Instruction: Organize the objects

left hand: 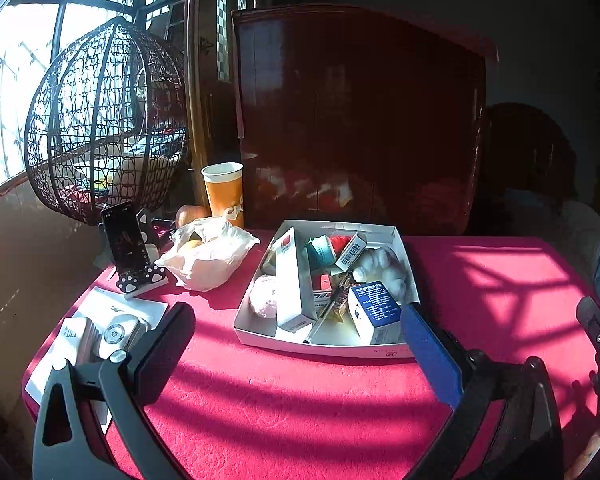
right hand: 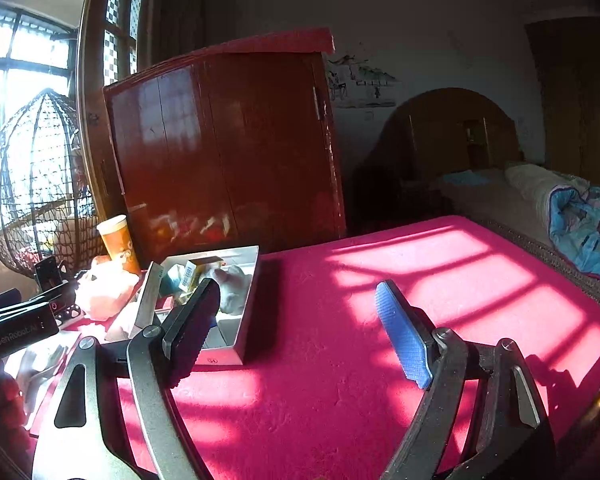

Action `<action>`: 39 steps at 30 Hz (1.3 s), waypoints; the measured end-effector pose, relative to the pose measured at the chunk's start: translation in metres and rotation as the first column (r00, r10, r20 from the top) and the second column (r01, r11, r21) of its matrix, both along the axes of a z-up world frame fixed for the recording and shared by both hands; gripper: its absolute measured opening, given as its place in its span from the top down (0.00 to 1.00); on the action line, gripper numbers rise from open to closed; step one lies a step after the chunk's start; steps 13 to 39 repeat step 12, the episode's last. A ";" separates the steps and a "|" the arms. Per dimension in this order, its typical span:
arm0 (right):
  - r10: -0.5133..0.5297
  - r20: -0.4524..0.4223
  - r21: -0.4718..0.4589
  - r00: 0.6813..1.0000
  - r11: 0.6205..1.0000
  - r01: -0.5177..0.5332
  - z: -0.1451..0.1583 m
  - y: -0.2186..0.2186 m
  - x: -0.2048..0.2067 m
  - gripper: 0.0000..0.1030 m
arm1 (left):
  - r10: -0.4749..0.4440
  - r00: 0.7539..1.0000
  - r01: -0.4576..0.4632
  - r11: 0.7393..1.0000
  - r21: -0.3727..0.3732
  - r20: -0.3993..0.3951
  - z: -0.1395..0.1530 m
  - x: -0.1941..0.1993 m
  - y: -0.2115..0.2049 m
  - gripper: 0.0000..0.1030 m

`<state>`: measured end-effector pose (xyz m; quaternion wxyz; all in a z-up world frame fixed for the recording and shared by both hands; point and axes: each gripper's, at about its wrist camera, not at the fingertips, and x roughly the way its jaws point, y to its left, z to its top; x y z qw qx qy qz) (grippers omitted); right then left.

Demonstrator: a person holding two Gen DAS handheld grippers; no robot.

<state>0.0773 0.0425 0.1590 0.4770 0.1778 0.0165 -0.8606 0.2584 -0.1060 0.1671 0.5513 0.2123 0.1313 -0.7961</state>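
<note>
A white cardboard tray [left hand: 260,334] sits on the red tablecloth, filled with small boxes, a blue-and-white medicine box [left hand: 374,312], a pen [left hand: 328,308], a pink plush [left hand: 265,295] and a white plush [left hand: 384,266]. My left gripper [left hand: 296,316] hovers just in front of the tray, open, nothing between its fingers. In the right wrist view the tray [right hand: 246,320] lies to the left. My right gripper [right hand: 298,292] stands open and empty over bare red cloth, to the right of the tray.
At the table's left are a phone on a paw-print stand [left hand: 130,248], a white plastic bag with fruit [left hand: 206,256], an orange paper cup [left hand: 224,192], white devices on papers [left hand: 116,334]. A dark wooden cabinet [left hand: 356,116] stands behind; a bed [right hand: 540,200] lies right.
</note>
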 end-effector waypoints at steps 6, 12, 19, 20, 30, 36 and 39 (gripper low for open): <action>0.000 -0.004 0.007 1.000 1.000 0.000 -0.003 0.001 0.000 0.21 | -0.005 1.000 0.005 1.000 0.014 0.006 -0.005 0.000 -0.001 0.00; 0.002 0.005 0.019 1.000 1.000 -0.002 -0.006 -0.001 -0.001 0.21 | -0.020 1.000 0.020 1.000 0.024 0.015 -0.009 -0.002 -0.001 0.00; 0.002 0.005 0.019 1.000 1.000 -0.002 -0.006 -0.001 -0.001 0.21 | -0.020 1.000 0.020 1.000 0.024 0.015 -0.009 -0.002 -0.001 0.00; 0.002 0.005 0.019 1.000 1.000 -0.002 -0.006 -0.001 -0.001 0.21 | -0.020 1.000 0.020 1.000 0.024 0.015 -0.009 -0.002 -0.001 0.00; 0.002 0.005 0.019 1.000 1.000 -0.002 -0.006 -0.001 -0.001 0.21 | -0.020 1.000 0.020 1.000 0.024 0.015 -0.009 -0.002 -0.001 0.00; 0.002 0.005 0.019 1.000 1.000 -0.002 -0.006 -0.001 -0.001 0.21 | -0.020 1.000 0.020 1.000 0.024 0.015 -0.009 -0.002 -0.001 0.00; 0.002 0.005 0.019 1.000 1.000 -0.002 -0.006 -0.001 -0.001 0.21 | -0.020 1.000 0.020 1.000 0.024 0.015 -0.009 -0.002 -0.001 0.00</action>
